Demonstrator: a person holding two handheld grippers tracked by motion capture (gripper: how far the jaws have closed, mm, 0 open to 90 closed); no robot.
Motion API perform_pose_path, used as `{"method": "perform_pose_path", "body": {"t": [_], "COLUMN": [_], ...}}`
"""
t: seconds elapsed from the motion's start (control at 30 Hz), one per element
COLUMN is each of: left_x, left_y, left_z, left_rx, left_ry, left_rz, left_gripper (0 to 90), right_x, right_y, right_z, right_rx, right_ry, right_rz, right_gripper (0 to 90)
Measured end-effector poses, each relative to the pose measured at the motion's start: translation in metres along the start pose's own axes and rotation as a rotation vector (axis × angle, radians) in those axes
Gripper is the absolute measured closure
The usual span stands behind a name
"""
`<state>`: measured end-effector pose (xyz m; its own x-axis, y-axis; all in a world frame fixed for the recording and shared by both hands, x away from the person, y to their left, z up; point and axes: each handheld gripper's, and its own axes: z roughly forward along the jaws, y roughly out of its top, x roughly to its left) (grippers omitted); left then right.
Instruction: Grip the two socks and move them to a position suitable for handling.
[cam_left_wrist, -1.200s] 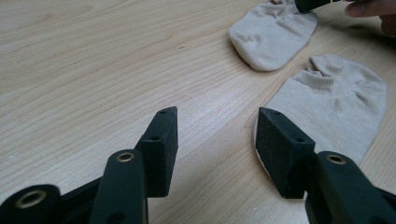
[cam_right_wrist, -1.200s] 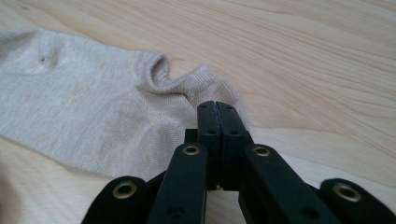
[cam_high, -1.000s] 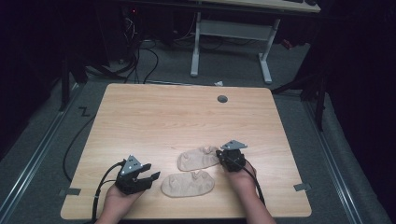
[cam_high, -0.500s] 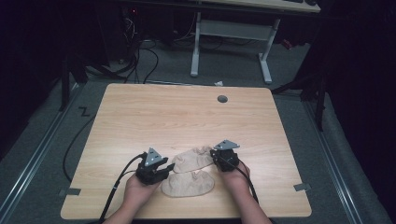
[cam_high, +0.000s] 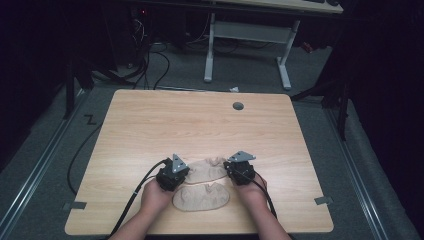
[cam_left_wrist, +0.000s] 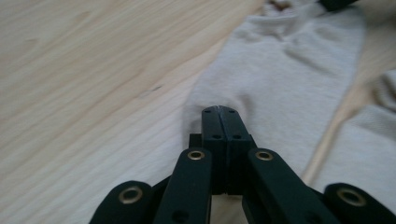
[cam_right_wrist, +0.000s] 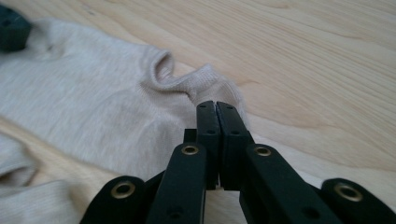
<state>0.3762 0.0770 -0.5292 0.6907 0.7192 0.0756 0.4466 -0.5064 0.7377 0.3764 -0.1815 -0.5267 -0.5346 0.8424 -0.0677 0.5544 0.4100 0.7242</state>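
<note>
L gripper (cam_left_wrist: 219, 111) clamped on one end of far beige sock (cam_high: 207, 169), R gripper (cam_right_wrist: 215, 105) clamped on its other end. 2nd sock (cam_high: 201, 196) lies just beside it on bench (cam_high: 200, 125).

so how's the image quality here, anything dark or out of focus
High view: the table is evenly lit, the room around it nearly black. Left gripper view: jaw tips crisp, the sock softens toward the top edge. Right gripper view: the sock's cuff is sharp, the lower left corner blurs.
</note>
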Motion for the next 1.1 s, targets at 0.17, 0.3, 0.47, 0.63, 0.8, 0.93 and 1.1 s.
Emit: {"method": "perform_pose_path", "body": {"t": [0.17, 0.3, 0.47, 0.63, 0.8, 0.93, 1.1], "left_x": [0.012, 0.016, 0.019, 0.024, 0.025, 0.021, 0.017], "left_y": [-0.007, -0.008, -0.011, -0.016, -0.017, -0.017, -0.017], "left_z": [-0.006, -0.017, -0.015, -0.008, -0.009, -0.009, -0.012], "left_rx": [-0.015, -0.071, -0.059, -0.033, -0.039, -0.041, -0.043], "left_ry": [0.021, 0.029, 0.051, 0.031, -0.001, -0.028, -0.010], "left_rz": [-0.048, -0.086, -0.122, -0.177, -0.185, -0.167, -0.148], "left_gripper": [89.6, 77.4, 62.2, 60.6, 71.3, 82.4, 87.4], "right_x": [0.011, 0.007, 0.000, -0.002, -0.005, -0.005, -0.001], "right_y": [0.002, 0.005, 0.004, 0.001, 0.000, 0.000, 0.001], "right_z": [0.000, -0.014, -0.013, 0.000, 0.006, 0.006, 0.005], "right_rx": [-0.006, -0.078, -0.085, -0.043, -0.018, -0.014, -0.019], "right_ry": [0.037, 0.023, 0.031, 0.050, 0.085, 0.117, 0.109], "right_rz": [-0.040, -0.009, 0.036, 0.054, 0.082, 0.098, 0.065], "right_gripper": [84.8, 76.8, 69.9, 65.7, 70.3, 79.5, 85.8]}}
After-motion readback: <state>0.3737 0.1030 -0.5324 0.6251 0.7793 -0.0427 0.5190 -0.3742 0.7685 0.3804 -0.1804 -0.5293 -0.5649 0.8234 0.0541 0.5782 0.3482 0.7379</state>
